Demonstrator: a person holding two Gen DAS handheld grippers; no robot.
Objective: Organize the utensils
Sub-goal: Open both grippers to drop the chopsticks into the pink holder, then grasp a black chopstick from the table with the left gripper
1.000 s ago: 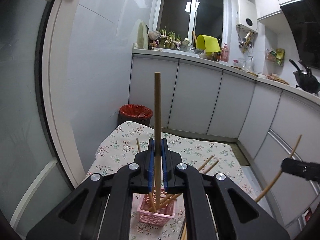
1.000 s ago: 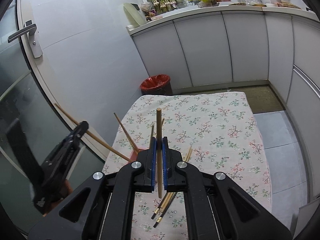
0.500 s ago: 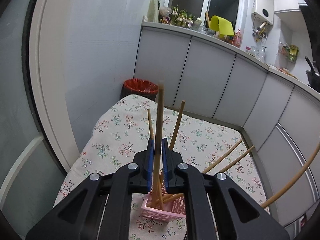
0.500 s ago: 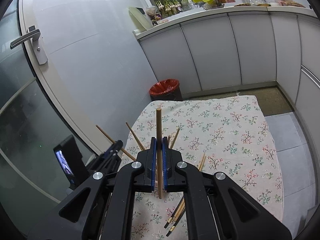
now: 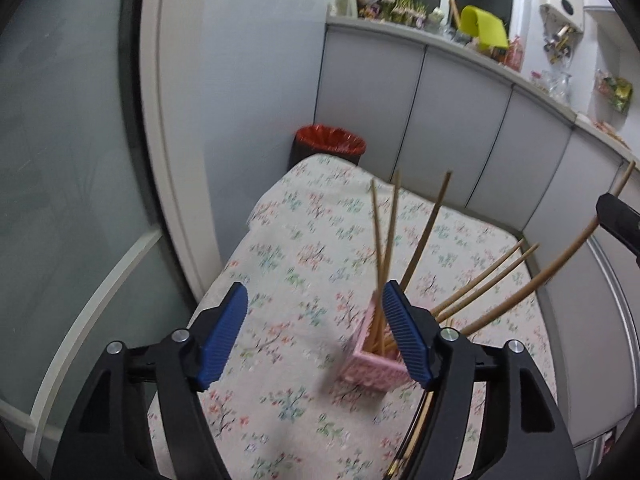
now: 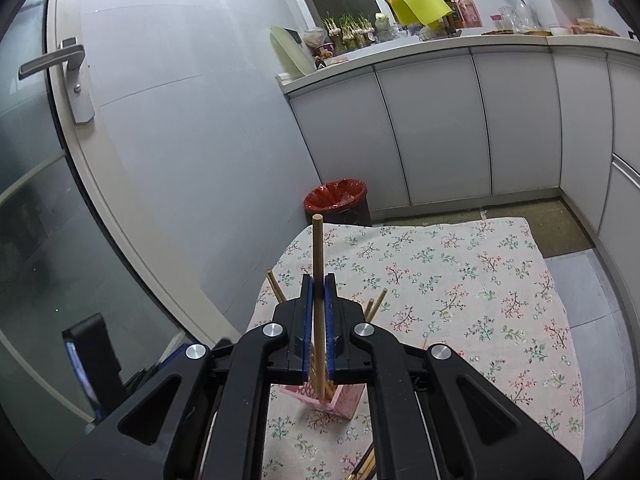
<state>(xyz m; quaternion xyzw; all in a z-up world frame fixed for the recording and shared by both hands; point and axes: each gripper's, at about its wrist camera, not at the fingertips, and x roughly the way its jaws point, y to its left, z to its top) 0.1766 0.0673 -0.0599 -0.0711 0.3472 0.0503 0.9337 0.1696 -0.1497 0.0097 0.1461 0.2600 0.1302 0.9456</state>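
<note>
A small pink basket (image 5: pixel 374 368) stands on the floral tablecloth (image 5: pixel 304 240) and holds several wooden chopsticks (image 5: pixel 386 236) that lean out of it. My left gripper (image 5: pixel 314 334) is open and empty, just left of and above the basket. My right gripper (image 6: pixel 319 300) is shut on one wooden chopstick (image 6: pixel 318 256), held upright with its lower end over the pink basket (image 6: pixel 336 400). The right gripper's tip (image 5: pixel 618 222) and its chopstick show at the right edge of the left wrist view.
More loose chopsticks (image 6: pixel 366 466) lie on the cloth near the table's front edge. A red-lined bin (image 6: pixel 337 200) stands beyond the table's far end. White cabinets (image 6: pixel 440 128) run behind, and a glass door (image 6: pixel 52 208) is at the left.
My left gripper has opened and let its chopstick go into the pink basket, then shifted left. My right gripper has carried its chopstick over the basket.
</note>
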